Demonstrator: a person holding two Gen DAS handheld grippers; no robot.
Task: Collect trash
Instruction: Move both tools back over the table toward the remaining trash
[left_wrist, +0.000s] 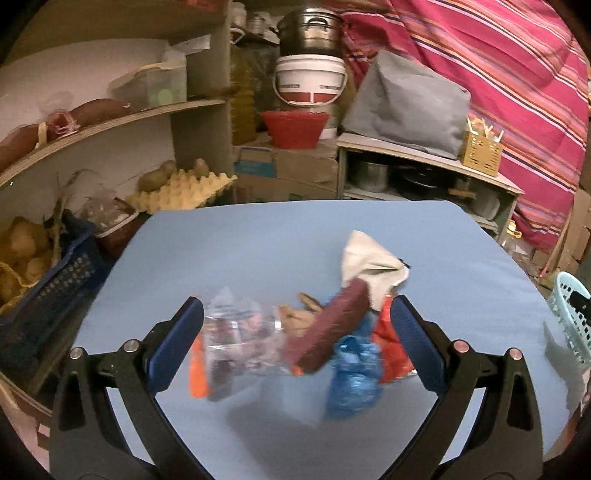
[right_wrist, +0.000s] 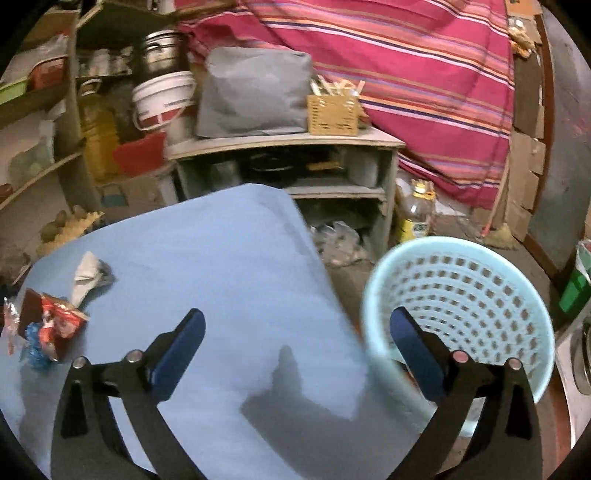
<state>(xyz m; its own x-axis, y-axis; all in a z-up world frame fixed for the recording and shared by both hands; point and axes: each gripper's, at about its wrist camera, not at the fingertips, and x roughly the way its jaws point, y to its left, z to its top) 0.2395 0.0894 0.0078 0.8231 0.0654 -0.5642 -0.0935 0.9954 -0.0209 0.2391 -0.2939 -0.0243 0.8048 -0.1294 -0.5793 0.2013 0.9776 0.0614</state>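
Note:
A pile of trash lies on the blue table (left_wrist: 258, 243): a clear plastic wrapper (left_wrist: 236, 332), a maroon bar-shaped piece (left_wrist: 332, 328), a crumpled blue bag (left_wrist: 352, 380), a red wrapper (left_wrist: 389, 350) and crumpled white paper (left_wrist: 369, 262). My left gripper (left_wrist: 297, 341) is open, its fingers on either side of the pile, just above it. My right gripper (right_wrist: 297, 347) is open and empty over the table's right edge. The pale turquoise basket (right_wrist: 461, 295) stands beside the table, its rim near my right fingertip. The pile also shows in the right wrist view (right_wrist: 48, 328) at far left.
Shelves (left_wrist: 110, 122) with egg trays (left_wrist: 184, 188) and a dark blue crate (left_wrist: 55, 291) stand left of the table. A low cabinet (right_wrist: 295, 162) with a grey bag (right_wrist: 255, 92) stands behind. A striped red cloth (right_wrist: 406, 74) hangs at the back. A bottle (right_wrist: 417, 214) stands on the floor.

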